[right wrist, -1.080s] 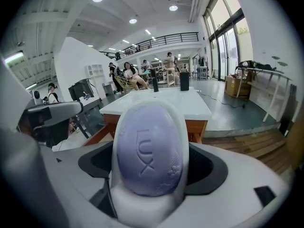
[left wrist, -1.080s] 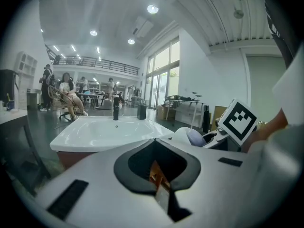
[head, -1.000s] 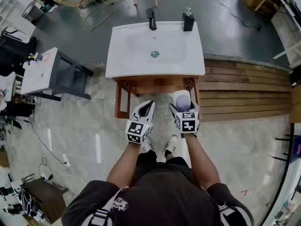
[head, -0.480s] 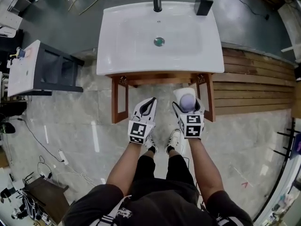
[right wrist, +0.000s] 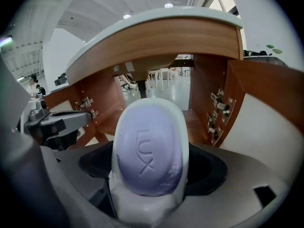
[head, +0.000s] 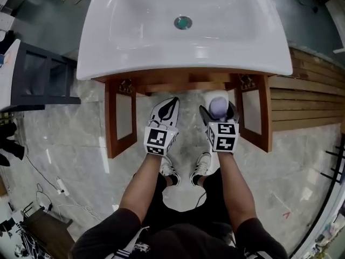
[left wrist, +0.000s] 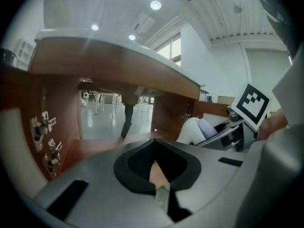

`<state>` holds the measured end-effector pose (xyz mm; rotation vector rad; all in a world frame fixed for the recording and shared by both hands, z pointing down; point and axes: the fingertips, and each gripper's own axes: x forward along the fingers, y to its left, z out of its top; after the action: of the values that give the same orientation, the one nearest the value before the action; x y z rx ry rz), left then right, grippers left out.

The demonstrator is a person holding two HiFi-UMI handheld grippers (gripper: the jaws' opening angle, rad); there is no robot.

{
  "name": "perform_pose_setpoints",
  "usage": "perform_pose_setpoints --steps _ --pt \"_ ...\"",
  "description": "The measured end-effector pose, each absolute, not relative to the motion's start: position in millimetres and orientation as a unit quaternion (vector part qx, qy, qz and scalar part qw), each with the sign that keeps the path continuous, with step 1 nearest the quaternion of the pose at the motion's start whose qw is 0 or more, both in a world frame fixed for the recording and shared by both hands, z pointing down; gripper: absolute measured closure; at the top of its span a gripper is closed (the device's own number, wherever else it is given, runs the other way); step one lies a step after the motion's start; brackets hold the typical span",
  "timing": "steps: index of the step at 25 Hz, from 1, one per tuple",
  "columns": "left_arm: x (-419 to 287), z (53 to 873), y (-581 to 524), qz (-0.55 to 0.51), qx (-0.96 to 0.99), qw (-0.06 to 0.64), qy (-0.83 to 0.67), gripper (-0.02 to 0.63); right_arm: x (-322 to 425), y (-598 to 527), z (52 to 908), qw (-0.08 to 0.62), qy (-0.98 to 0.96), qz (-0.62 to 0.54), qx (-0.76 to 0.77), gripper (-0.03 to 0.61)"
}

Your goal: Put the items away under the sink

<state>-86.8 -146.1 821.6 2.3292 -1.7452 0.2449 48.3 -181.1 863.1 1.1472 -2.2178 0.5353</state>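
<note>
A white bottle with a purple LUX cap point(right wrist: 149, 156) sits between the jaws of my right gripper point(right wrist: 150, 177), which is shut on it. From the head view the bottle point(head: 218, 103) and right gripper point(head: 219, 110) are just in front of the open cabinet under the white sink point(head: 108, 63), near its right side. My left gripper point(head: 171, 103) is level with it, shut and holding nothing; its black pads point(left wrist: 142, 163) meet. In the left gripper view the bottle point(left wrist: 197, 129) shows at the right. The cabinet's inside is dim.
Both wooden cabinet doors stand open: the left door point(head: 119, 115) and the right door point(head: 253, 111), with hinges point(right wrist: 216, 113) on the inner wall. A dark side table point(head: 38, 74) stands at the left, wooden decking point(head: 307, 107) at the right. The person's shoes point(head: 168, 169) are below the grippers.
The person has stepped closer to the sink and leaned in. Both grippers have come up to the cabinet opening, the bottle still in the right one.
</note>
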Motion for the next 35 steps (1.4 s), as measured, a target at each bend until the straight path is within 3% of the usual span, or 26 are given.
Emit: perform_pose_setpoints --steps 8,16,35 --pt "-93 906 -168 0.085 0.783 0.072 -0.612 0.607 49 -206 941 0.268 -0.839 0.163 0.445 0.130" --pt "-89 936 -188 0.088 0.772 0.038 -0.628 0.607 48 -209 976 0.261 -0.847 0.140 0.442 0.130" --pt "-108 895 -229 0.079 0.757 0.009 -0.648 0.607 24 -313 923 0.259 -0.847 0.119 0.450 0.130"
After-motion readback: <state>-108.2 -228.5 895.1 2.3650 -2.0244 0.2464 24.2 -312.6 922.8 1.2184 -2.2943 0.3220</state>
